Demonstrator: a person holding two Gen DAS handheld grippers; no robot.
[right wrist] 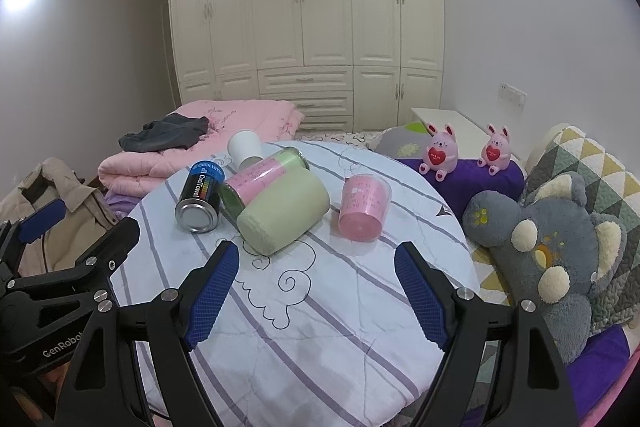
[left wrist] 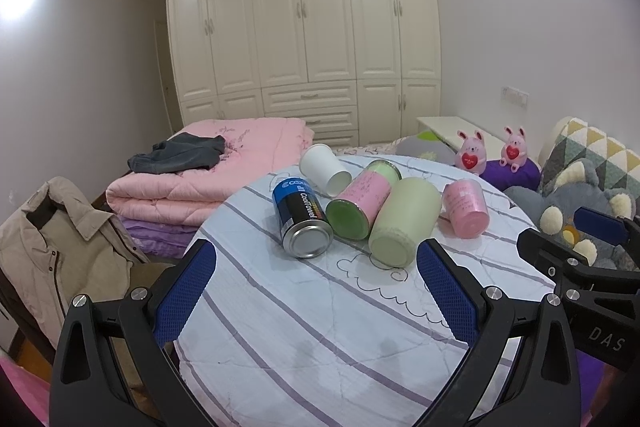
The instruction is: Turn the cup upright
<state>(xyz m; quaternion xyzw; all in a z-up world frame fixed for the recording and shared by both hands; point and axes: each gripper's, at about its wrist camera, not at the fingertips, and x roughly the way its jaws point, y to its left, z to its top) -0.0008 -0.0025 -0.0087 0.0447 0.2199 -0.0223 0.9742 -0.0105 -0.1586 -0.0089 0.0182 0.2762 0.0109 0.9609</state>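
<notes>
While both pairs of jaws stood wide apart with nothing between them, the left gripper (left wrist: pixel 316 259) and the right gripper (right wrist: pixel 316 263) hung over the near part of a round table under a striped cloth (right wrist: pixel 320 327), the right one just to the right of the left.

Beyond the blue pads lay five containers, all on their sides. Which of them was the cup the task meant I could not tell. The pale green cup (left wrist: pixel 404 223) lay nearest, its long axis running from near to far, its closed matte base turned toward the cameras and its mouth pointing away to the far right. Touching its left flank was a pink-labelled can (left wrist: pixel 362 199) with a green end facing near. Left of that lay a blue and black can (left wrist: pixel 300 215), its metal end toward the cameras. Behind these a white paper cup (left wrist: pixel 324 167) lay with its open mouth toward the near right. Apart on the right, a small pink cup (right wrist: pixel 364 207) lay with its pink end toward the cameras.

Farther out, a folded pink quilt (left wrist: pixel 208 167) sat at the far left, two pink toy rabbits (right wrist: pixel 440 151) at the far right, and a grey plush toy (right wrist: pixel 552 251) to the right of the table.
</notes>
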